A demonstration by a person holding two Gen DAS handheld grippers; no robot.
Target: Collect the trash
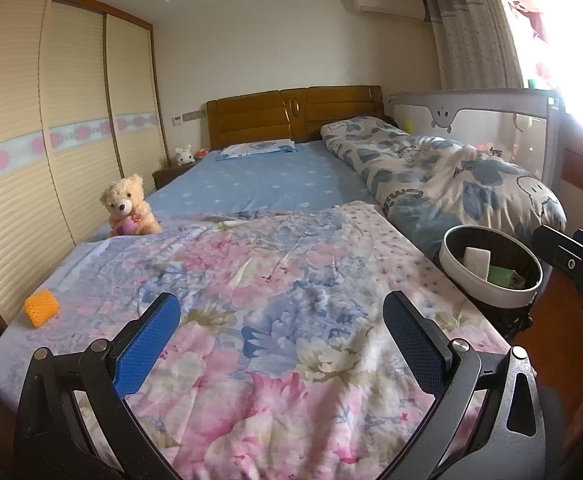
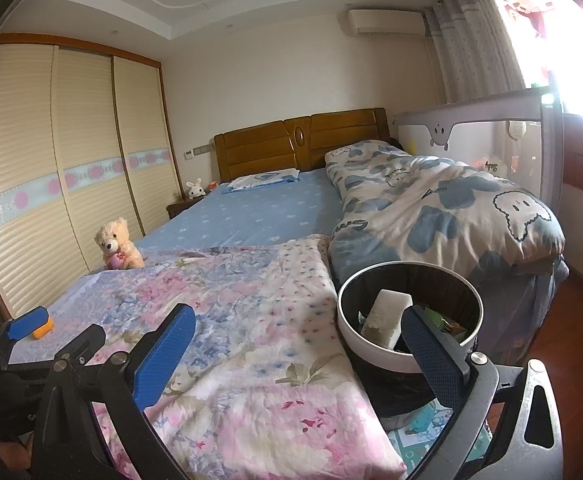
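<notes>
Both grippers, left (image 1: 281, 336) and right (image 2: 297, 346), agape, empty; orange foam net (image 1: 42, 307) lengthwise across floral quilt (image 1: 291, 280).

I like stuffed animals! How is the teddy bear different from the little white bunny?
The teddy bear is tan and sits on the bed near the wardrobe; the white bunny sits on the nightstand by the headboard. The bear hugs something pink; what the bunny holds is too small to tell. The bear looks bigger, though it is also nearer. Both sit upright, facing the cameras.

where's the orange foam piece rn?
Left wrist view: orange foam piece lies on the floral quilt at the bed's near-left corner, left of the open left gripper, below the teddy bear.
</notes>
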